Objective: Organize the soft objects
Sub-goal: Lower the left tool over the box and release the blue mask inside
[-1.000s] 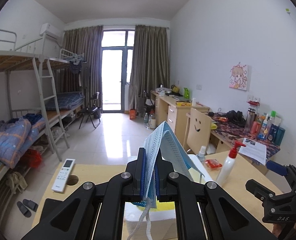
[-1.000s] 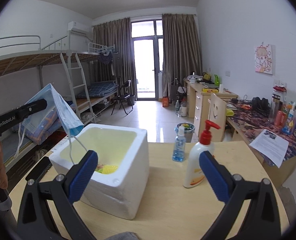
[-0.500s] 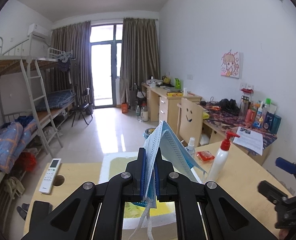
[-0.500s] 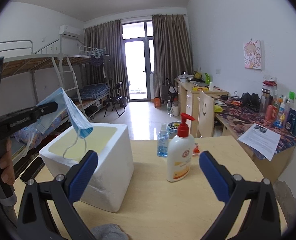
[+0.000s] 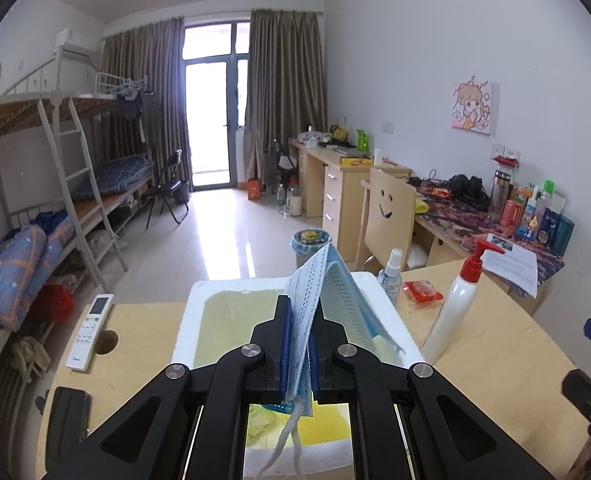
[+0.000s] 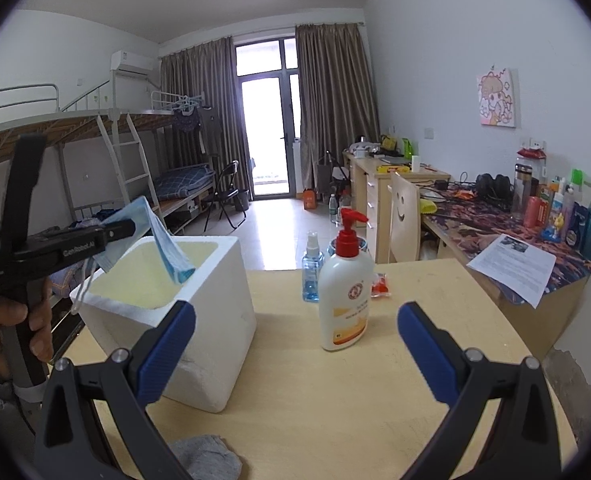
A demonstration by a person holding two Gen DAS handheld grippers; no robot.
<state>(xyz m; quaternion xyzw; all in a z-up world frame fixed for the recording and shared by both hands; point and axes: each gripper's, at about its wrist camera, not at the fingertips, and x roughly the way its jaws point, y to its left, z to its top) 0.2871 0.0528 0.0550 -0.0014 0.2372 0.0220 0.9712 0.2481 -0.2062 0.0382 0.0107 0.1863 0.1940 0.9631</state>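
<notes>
My left gripper [image 5: 298,344] is shut on a blue face mask [image 5: 327,292] and holds it over the open white foam box [image 5: 191,320]. In the right wrist view the left gripper [image 6: 129,229] holds the mask [image 6: 167,252] with its lower end dipping inside the box [image 6: 215,312]. Yellow items lie at the box bottom [image 5: 327,424]. My right gripper [image 6: 295,344] is open and empty above the table, right of the box. A grey cloth [image 6: 207,456] lies on the table below it.
A lotion pump bottle [image 6: 345,300], a small blue spray bottle [image 6: 311,268] and a red packet [image 6: 380,284] stand right of the box. A white remote [image 5: 89,332] and a black phone [image 5: 65,424] lie to the left. Paper sheet [image 6: 511,268] on the right desk.
My left gripper has lowered and moved forward with the mask, whose end now hangs into the box. My right gripper has drawn back and shifted right.
</notes>
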